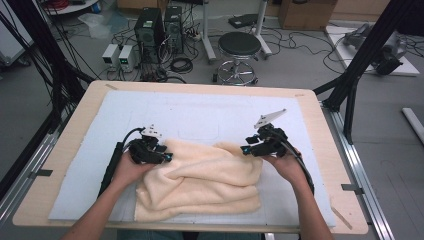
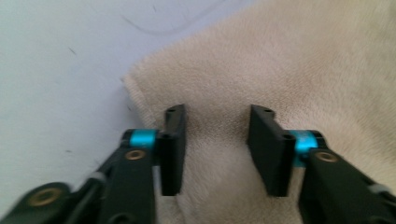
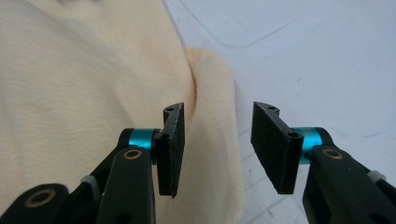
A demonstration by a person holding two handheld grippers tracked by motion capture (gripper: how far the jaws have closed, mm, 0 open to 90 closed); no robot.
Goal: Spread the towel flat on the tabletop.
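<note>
No writing can be read anywhere. A rumpled cream fleece towel [image 1: 200, 180] lies on the white padded mat [image 1: 200, 112] covering the wooden table [image 1: 320, 120], toward the near edge. The left claw [image 1: 168, 157] sits jaws apart over the towel's left corner; the right claw [image 1: 244, 149] gapes astride its right edge, gripping nothing.

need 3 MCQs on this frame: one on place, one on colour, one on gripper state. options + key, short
1. Where does the crumpled fluffy towel lie?
A. on the white mat covering the wooden table
B. on the stool
C. on the floor

2. What colour is the towel?
A. blue
B. cream
C. green

3. How do the left gripper and the right gripper stand?
A. both shut on towel
B. one shut
C. both open

Key: 1 A, mat shows all round the towel; 2 B, pale cream pile in each view; 3 C, a clear gap between each pair of jaws.
</note>
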